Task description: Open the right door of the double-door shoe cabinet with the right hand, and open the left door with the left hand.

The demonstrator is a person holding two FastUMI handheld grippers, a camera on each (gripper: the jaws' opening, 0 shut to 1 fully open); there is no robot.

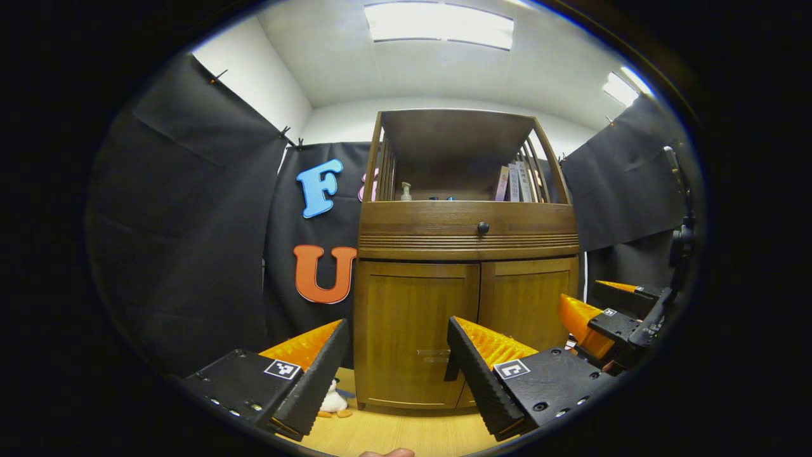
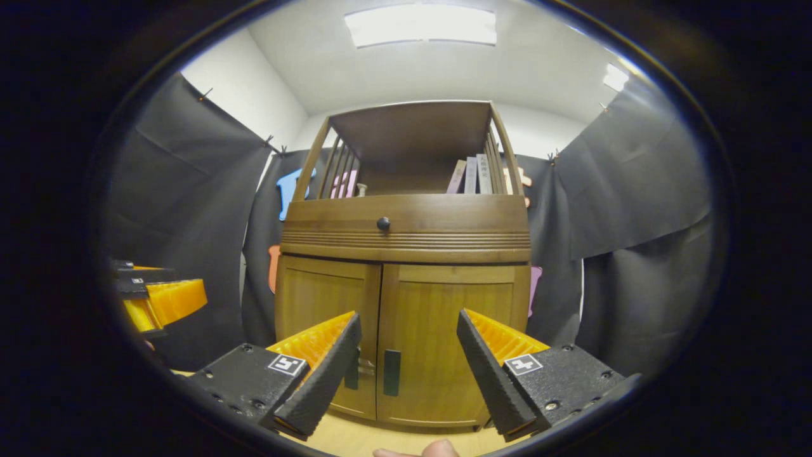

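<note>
both tongs spread, gripping nothing; shoe cabinet (image 2: pixel 406 304) doors closed; books (image 2: pixel 472 176) on top shelf.

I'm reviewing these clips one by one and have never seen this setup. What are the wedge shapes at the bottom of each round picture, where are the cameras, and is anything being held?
No robot here: a person holds a two-finger gripper in each hand, and a camera rides on each. The wedges are that gripper's own fingers. In the left gripper view, the left gripper is open and empty; the right gripper shows at the right edge. In the right gripper view, the right gripper is also open and empty. Both face a wooden shoe cabinet with its left door and right door shut, handles near the middle seam. Books stand on its top shelf. A small toy lies on the floor beside it.
</note>
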